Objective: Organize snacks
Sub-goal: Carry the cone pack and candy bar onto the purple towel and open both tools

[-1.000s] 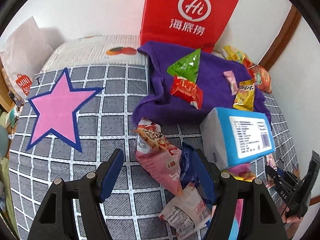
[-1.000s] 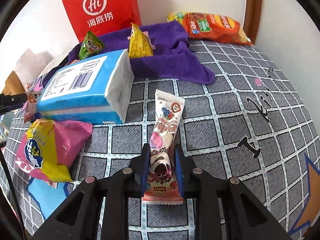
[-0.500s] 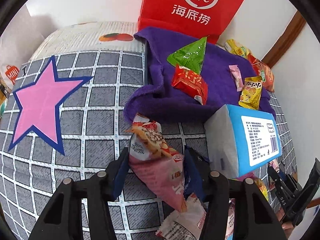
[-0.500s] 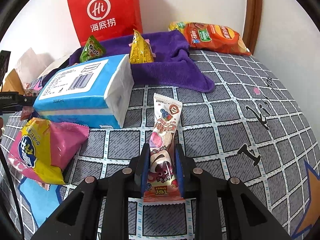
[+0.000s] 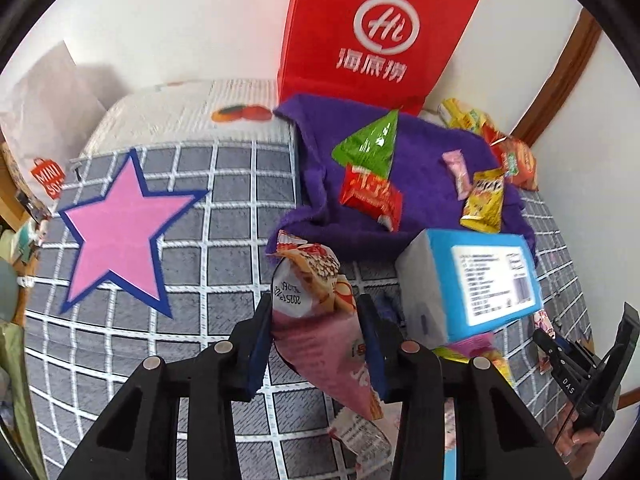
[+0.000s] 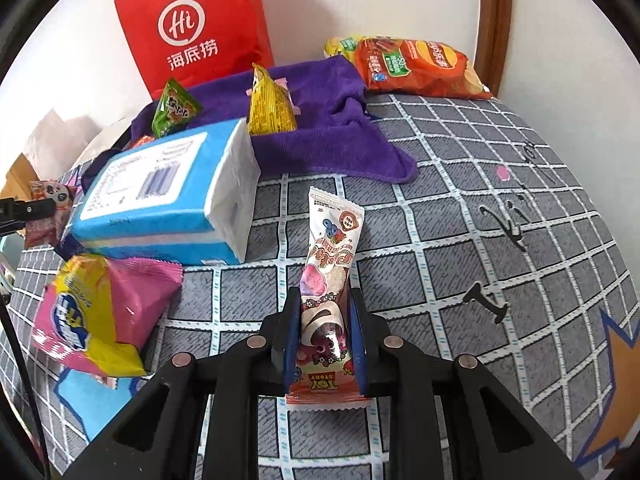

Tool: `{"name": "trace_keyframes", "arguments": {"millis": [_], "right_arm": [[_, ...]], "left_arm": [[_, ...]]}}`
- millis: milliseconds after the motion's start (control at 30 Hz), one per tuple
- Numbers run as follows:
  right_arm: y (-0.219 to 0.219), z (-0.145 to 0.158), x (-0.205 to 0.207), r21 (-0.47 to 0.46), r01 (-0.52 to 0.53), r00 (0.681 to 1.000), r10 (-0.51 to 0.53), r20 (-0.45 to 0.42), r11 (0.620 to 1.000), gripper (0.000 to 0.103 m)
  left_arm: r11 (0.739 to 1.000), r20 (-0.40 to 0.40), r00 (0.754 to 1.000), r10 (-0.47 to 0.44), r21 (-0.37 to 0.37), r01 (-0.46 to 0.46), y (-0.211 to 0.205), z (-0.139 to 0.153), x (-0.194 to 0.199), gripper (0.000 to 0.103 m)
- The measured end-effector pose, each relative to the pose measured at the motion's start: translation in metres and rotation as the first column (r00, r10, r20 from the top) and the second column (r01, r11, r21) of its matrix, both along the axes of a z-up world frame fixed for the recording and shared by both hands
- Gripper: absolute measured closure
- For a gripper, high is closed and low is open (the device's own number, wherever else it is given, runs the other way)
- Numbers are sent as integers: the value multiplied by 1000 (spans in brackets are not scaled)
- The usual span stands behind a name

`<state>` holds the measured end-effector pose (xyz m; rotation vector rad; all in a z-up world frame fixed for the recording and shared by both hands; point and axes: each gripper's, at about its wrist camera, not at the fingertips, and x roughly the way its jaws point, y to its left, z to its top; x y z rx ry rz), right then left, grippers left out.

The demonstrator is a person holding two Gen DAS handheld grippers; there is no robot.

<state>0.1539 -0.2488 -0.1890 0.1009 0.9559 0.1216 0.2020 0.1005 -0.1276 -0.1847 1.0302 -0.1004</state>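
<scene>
Left gripper [image 5: 316, 340]: jaws have just closed and now clamp a pink cone-shaped snack pack [image 5: 320, 320], which stands between the pads w/ its printed top poking up past the fingertips, over the grey checked bedcover [image 5: 224, 208]. Ahead, on the purple towel [image 5: 424, 208]: 1 green triangular packet [image 5: 370, 146], 1 red packet [image 5: 372, 196] just below it, 1 small pink candy [image 5: 458, 168], 1 yellow packet [image 5: 484, 202]. A blue tissue pack [image 5: 472, 288] lies just right of the jaws; 1 red paper bag [image 5: 376, 36] stands against the wall behind the towel. A pink star [image 5: 120, 228] is printed on the cover, left. The other gripper shows at the right edge.

Right gripper [image 6: 324, 340]: clenched on a long strawberry snack bar [image 6: 326, 300], lower half pinched between the pads, upper half jutting fwd over the cover. To the left: same tissue pack, w/ 1 pink-and-yellow bag [image 6: 96, 312] below it. Behind: towel w/ the green & yellow packets; 1 orange chip bag [image 6: 416, 68] at the far wall, right of the red bag.
</scene>
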Motion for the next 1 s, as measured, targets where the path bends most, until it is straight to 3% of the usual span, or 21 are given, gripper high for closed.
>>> {"name": "trace_keyframes", "arguments": {"millis": [200, 567, 833, 1000], "right_arm": [[-8, 38, 1, -9, 3, 999, -2, 50, 1000, 81], [-17, 108, 21, 25, -10, 995, 8, 101, 1000, 81], [-21, 119, 51, 59, -4, 996, -1, 85, 998, 81], [-14, 120, 77, 38, -18, 997, 15, 81, 999, 81]], "left_arm": [[1000, 78, 997, -11, 1, 11, -10, 43, -7, 65], [998, 146, 988, -48, -22, 51, -34, 83, 1, 65], [997, 170, 982, -79, -3, 81, -44, 100, 22, 65], [996, 162, 984, -79, -16, 83, -45, 95, 42, 65]]}}
